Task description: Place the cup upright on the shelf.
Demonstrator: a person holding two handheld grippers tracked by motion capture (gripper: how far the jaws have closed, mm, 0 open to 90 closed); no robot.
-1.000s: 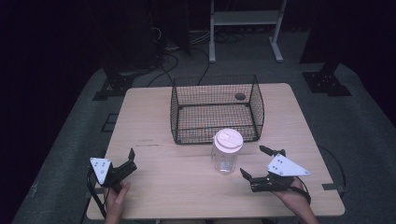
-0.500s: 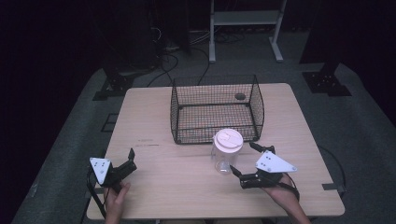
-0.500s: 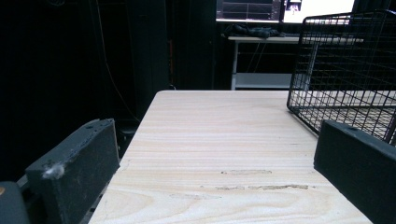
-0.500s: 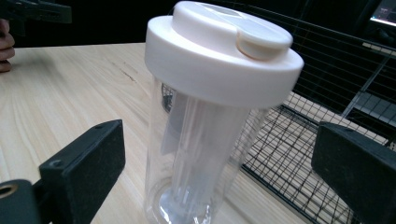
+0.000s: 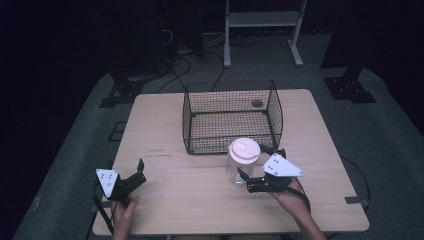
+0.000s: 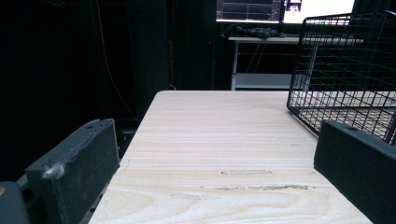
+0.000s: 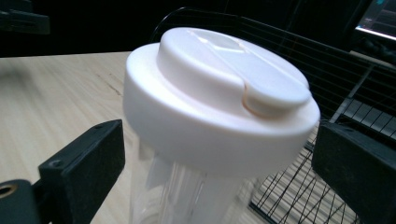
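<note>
R gripper (image 5: 250,167): moved in from the table's right-front area over the last sec; now brought up to the jar, jaws spread, one each side of the clear body below the lid. No pad contact made out in the right gripper view (image 7: 215,186); touching or just apart can't be told.
L gripper (image 5: 135,172): unchanged since a sec ago; parked near the front-left corner of the table (image 5: 165,200), jaws apart, nothing between them. In the left gripper view (image 6: 215,196) bare wood is seen betw. the pads.
Jar (image 5: 240,165): clear, white lid (image 5: 244,148); stood upright on the table, right of centre, just in front of the basket's front wall. Position unchanged. Lid flap seen closed in the right gripper view (image 7: 224,93).
Basket (image 5: 230,117): black wire, open top, at mid-back of the table; not shifted.
Meaning of change: approach judged nearly done; closing on the jar body judged the step in hand. Grasp not yet made.
Small dark item (image 5: 257,103): inside basket, back-right corner; kind not made out.
Hidden / cut off: jar base and lower body blocked by R gripper in high view; jar bottom cut off by frame edge in right gripper view. Jar contents, if any, not discernible through the clear wall. Room beyond the table's back edge too dark to read.
</note>
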